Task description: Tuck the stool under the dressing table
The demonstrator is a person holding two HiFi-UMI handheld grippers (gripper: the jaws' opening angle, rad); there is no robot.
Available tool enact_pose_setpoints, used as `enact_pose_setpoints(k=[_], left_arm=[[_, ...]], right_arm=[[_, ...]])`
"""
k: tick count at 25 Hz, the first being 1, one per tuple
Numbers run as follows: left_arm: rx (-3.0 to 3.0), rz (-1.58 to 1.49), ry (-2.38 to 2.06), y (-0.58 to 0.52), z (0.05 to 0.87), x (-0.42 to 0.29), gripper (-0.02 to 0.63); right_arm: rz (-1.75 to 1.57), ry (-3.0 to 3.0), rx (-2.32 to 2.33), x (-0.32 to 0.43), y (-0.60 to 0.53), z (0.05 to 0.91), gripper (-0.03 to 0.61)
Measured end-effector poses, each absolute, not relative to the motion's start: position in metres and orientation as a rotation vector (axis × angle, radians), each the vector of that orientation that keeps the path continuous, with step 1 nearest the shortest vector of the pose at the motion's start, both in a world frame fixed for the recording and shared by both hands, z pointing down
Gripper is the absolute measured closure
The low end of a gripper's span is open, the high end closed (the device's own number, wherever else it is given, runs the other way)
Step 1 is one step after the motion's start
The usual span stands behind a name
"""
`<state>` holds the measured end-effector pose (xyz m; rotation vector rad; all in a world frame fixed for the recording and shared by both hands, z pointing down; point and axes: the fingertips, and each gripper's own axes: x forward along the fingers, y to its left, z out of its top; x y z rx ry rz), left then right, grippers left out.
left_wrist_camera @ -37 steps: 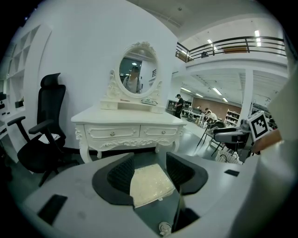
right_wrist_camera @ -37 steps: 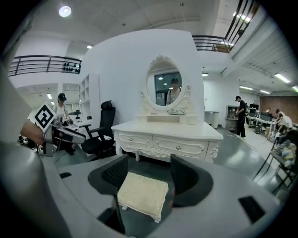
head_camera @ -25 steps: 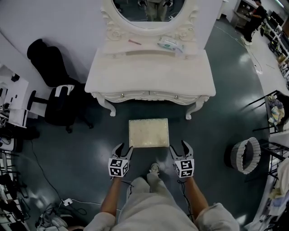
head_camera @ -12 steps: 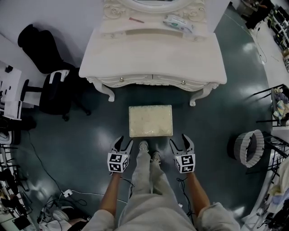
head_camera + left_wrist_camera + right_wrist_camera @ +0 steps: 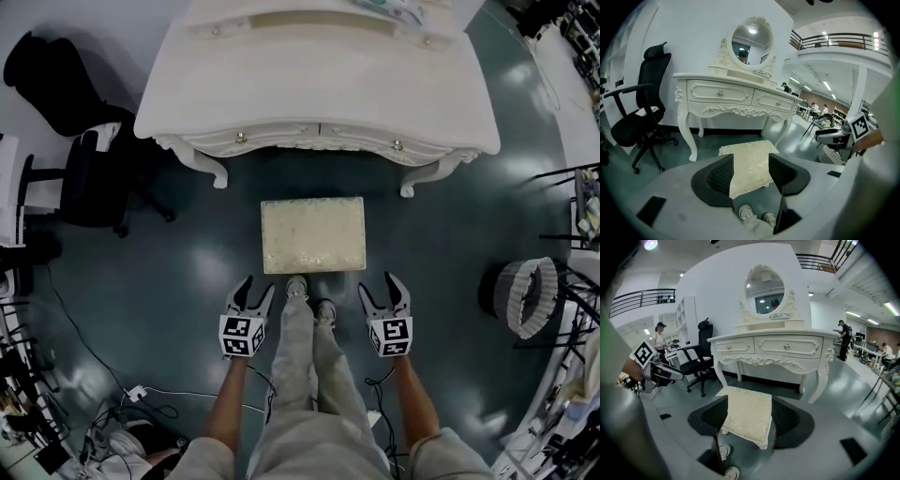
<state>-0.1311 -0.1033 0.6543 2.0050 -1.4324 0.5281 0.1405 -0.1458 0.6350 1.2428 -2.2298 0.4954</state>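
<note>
**newbie_q:** what's around the stool (image 5: 313, 234), anything blocking it?

**rigwatcher:** nah. the white carved dressing table (image 5: 319, 94) is right beyond the stool, with a strip of bare dark floor (image 5: 206, 281) between them, and the gap between the table's front legs sits straight ahead of the stool. so the stool's out in front, not under. black office chair (image 5: 84, 178) is off to the stool's left, up beside the table end. ribbed round basket (image 5: 520, 298) is well to the stool's right, and cables (image 5: 112, 412) lie left and behind. the person's shoes (image 5: 298, 286) are just behind the stool's near edge

**newbie_q:** any labels?

**rigwatcher:** only the black square markers on the gripper cubes. a packet (image 5: 398, 7) beyond the stool has print that's too small to read

**newbie_q:** grippers?

**rigwatcher:** left gripper (image 5: 258, 286) and right gripper (image 5: 378, 284) hover near the stool's two near corners, not touching it. both have jaws wide apart with nothing in them, you just see the stool cushion through each gap
</note>
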Motion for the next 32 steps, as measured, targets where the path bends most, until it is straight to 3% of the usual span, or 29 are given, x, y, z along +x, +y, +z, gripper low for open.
enact_pose_setpoints(k=[32], left_arm=[[1.954, 0.592, -1.423, -0.068, 0.857, -0.136, 0.342]], right_arm=[[0.569, -2.162, 1.148, 0.150, -0.127, 0.840, 0.244]])
